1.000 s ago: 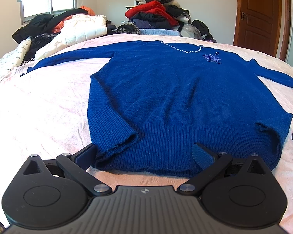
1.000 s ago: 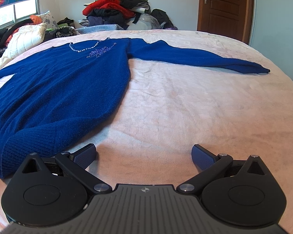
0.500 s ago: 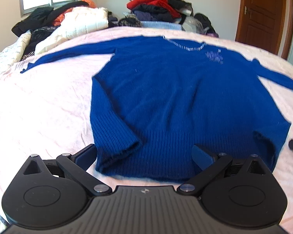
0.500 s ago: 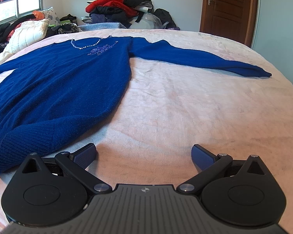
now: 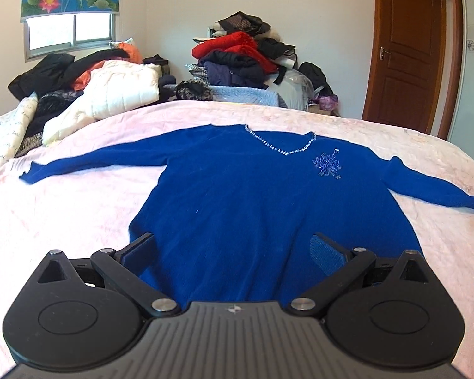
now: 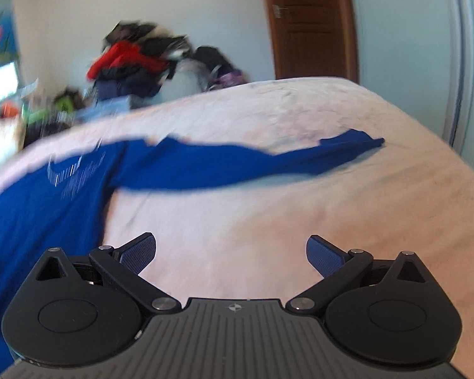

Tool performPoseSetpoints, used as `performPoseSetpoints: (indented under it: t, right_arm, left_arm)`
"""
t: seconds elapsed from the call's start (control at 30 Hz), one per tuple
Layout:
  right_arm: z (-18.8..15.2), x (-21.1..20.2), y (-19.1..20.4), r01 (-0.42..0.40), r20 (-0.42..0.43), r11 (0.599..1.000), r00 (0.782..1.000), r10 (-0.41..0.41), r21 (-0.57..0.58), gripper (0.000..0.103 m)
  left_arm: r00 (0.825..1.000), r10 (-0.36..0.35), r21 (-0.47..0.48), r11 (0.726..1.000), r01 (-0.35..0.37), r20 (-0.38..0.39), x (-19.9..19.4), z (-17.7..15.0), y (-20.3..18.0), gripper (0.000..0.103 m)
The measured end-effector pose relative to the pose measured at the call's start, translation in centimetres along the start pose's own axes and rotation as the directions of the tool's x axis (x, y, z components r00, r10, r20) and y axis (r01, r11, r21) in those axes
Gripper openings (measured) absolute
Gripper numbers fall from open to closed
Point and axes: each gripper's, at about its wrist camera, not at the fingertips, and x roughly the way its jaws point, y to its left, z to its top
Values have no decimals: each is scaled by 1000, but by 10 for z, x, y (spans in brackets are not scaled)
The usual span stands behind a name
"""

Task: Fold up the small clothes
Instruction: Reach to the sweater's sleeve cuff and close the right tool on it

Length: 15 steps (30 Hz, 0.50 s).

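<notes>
**Me:** Left wrist view first: my left gripper (image 5: 232, 246) is spread wide and grasps nothing. The blue sweater (image 5: 268, 195) lies flat on the bed (image 5: 63, 214), directly ahead of these fingers, and its lower body passes between them and under them.

**Partner:** And the right one?

**Me:** My right gripper (image 6: 230, 251) is also spread and empty. This view is blurred. Ahead of its fingers, lying across from left to right, is the right sleeve (image 6: 252, 169). The long axis of the sleeve runs sideways to my fingers, with the cuff at the far right.

**Partner:** Which hand is nearer to that sleeve?

**Me:** The right one, I judge. The left sleeve (image 5: 88, 161) is ahead and to the left of my left fingers.

**Partner:** How many things?

**Me:** One sweater, two sleeves, both stretched out, two grippers. Behind the bed I see two heaps of other clothes (image 5: 237, 60); I cannot count the pieces.
</notes>
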Motion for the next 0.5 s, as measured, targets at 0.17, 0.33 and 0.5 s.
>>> performPoseSetpoints:
  t: [0.17, 0.33, 0.5]
  right_arm:
    - [51, 38, -95, -63, -3, 898, 997, 71, 435, 73]
    - [76, 79, -134, -51, -10, 850, 998, 66, 524, 67]
    - [91, 115, -150, -40, -13, 824, 998, 57, 565, 51]
  left_arm:
    - [1000, -20, 11, 1000, 20, 1, 13, 10, -18, 103]
    - [998, -44, 54, 998, 46, -41, 32, 9, -39, 103]
    - [996, -68, 70, 995, 73, -65, 49, 13, -55, 103]
